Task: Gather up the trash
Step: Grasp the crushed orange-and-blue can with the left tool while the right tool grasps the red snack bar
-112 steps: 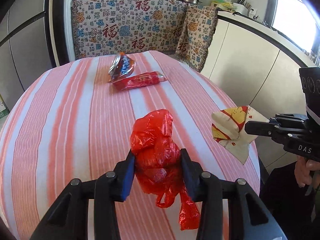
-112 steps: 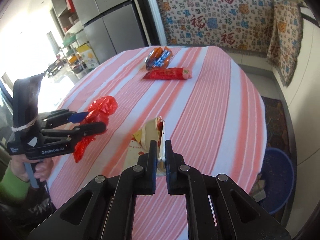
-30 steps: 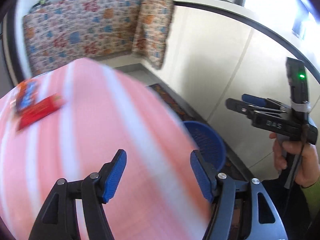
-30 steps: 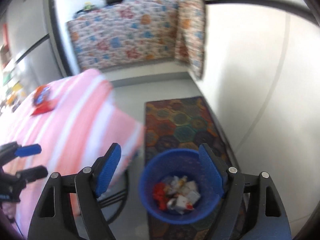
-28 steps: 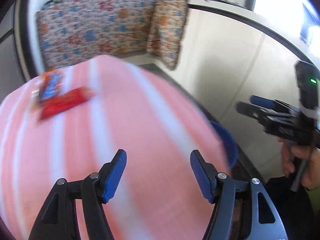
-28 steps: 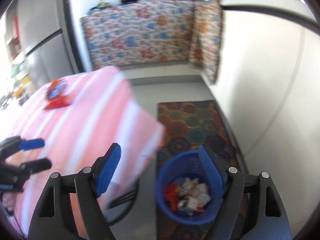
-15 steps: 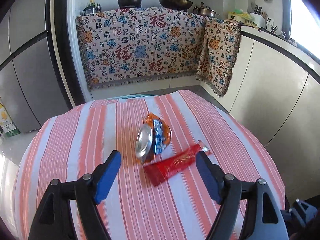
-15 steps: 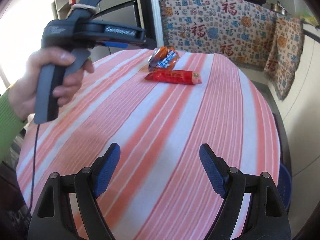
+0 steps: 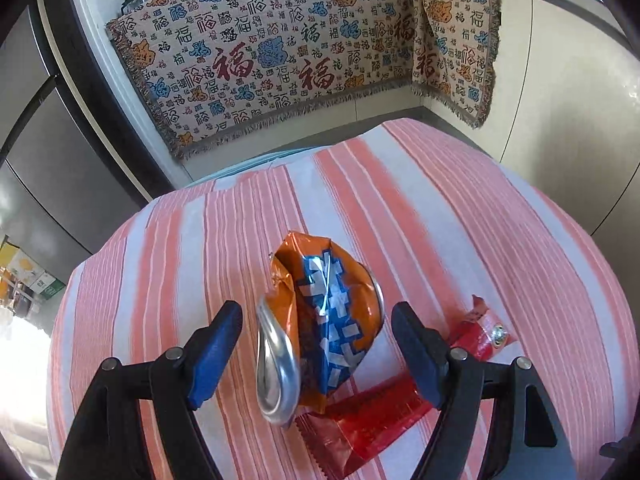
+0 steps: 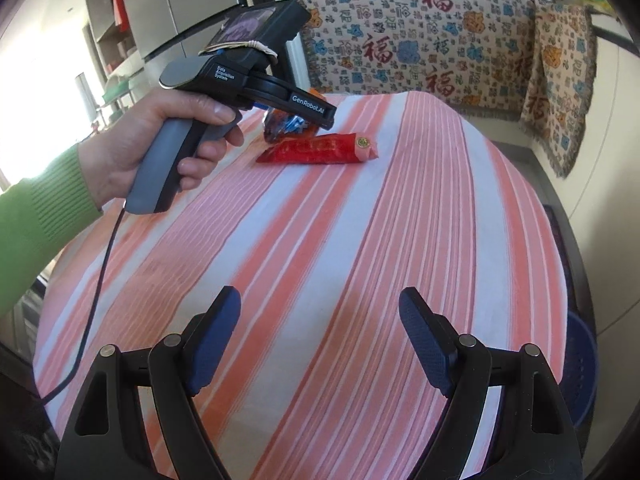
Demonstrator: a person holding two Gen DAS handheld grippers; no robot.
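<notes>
- Left gripper (image 9: 316, 354) straddles the orange snack bag (image 9: 324, 328): fingers (image 9: 214, 346) wide apart, one each side, pads not pressing the foil. Nothing held; reads as lined up for a pinch.
- Orange snack bag sits puffed and upright near the far end of the bench (image 9: 460, 216), silver lining showing at its open mouth, so a side squeeze should catch it.
- Red wrapper (image 9: 376, 420) lies flat, touching the bag's near-right side and tucked partly under it. Closing fingers may nip it too.
- Right gripper (image 10: 320, 340) hangs over bare striped cloth, well on the near side of the bag, fingers spread, empty. Probably waiting for the red wrapper.
- A hand (image 10: 160, 144) in a green sleeve holds the left gripper's handle, tilted down at the bag.
- Blue bin (image 10: 582, 364) on the floor off the bench's right edge, well away from the bag: likely drop point.
</notes>
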